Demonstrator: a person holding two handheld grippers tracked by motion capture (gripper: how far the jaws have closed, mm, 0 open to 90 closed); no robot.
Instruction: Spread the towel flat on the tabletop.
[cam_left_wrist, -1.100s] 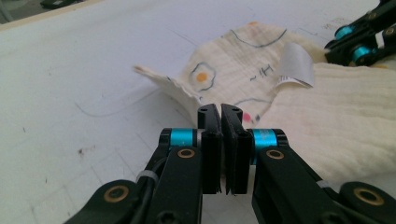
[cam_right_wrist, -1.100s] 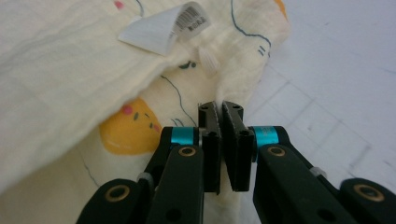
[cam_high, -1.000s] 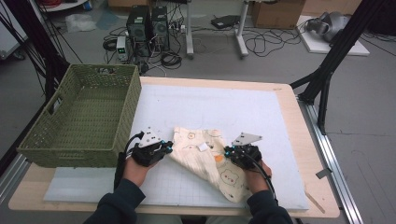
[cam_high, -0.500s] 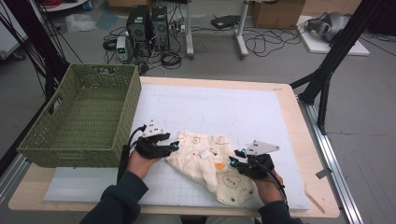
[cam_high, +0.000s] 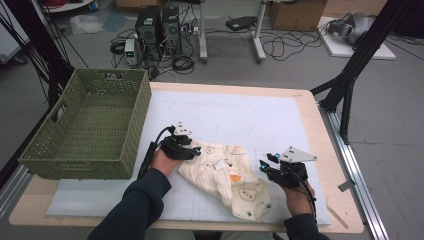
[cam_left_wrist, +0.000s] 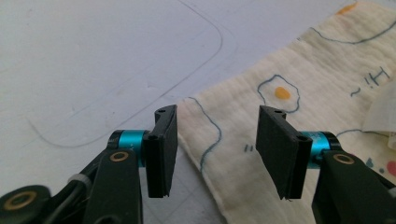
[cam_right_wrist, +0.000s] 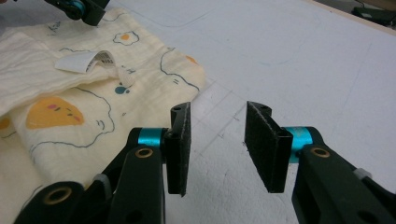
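Now both grippers are letting go: the left gripper (cam_high: 196, 150) and the right gripper (cam_high: 264, 165) have just been opening their jaws and are backing off the cream egg-print baby garment (cam_high: 225, 180), nothing between the pads. It is lying folded near the table's (cam_high: 300, 107) front edge (the fold looks finished). One garment, one green wicker basket (cam_high: 87, 127) at the left edge, two grippers.
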